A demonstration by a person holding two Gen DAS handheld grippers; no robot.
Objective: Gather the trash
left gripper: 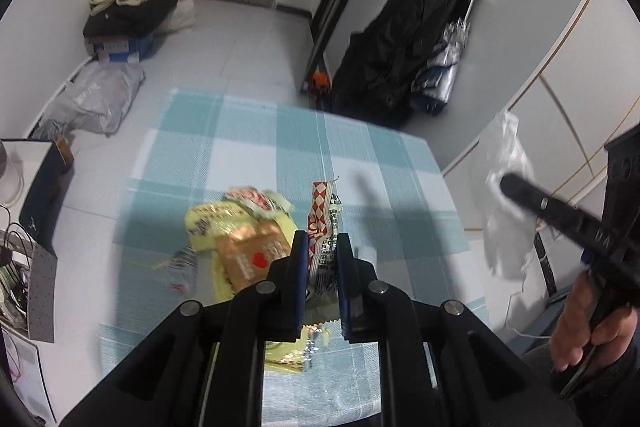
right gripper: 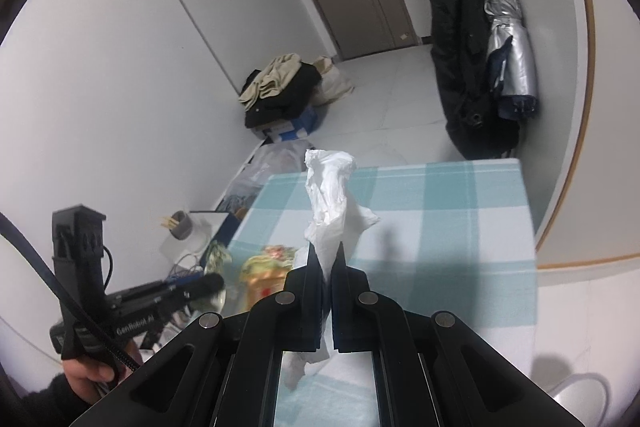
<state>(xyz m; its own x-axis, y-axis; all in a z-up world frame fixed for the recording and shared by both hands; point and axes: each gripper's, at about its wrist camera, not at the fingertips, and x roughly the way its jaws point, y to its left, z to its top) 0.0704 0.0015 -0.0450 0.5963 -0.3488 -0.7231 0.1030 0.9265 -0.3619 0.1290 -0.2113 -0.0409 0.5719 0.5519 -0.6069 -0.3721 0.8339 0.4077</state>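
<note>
Left tool pinches a red-checked wrapper at frame centre; right tool pinches crumpled tissue, both lifted for disposal.

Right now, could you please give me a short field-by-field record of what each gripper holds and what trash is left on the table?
left gripper: shut on a red-and-white patterned snack wrapper
right gripper: shut on a crumpled white tissue
table: teal-and-white checked tablecloth
trash left on it: yellow plastic wrapper, orange packet with a red heart
</note>
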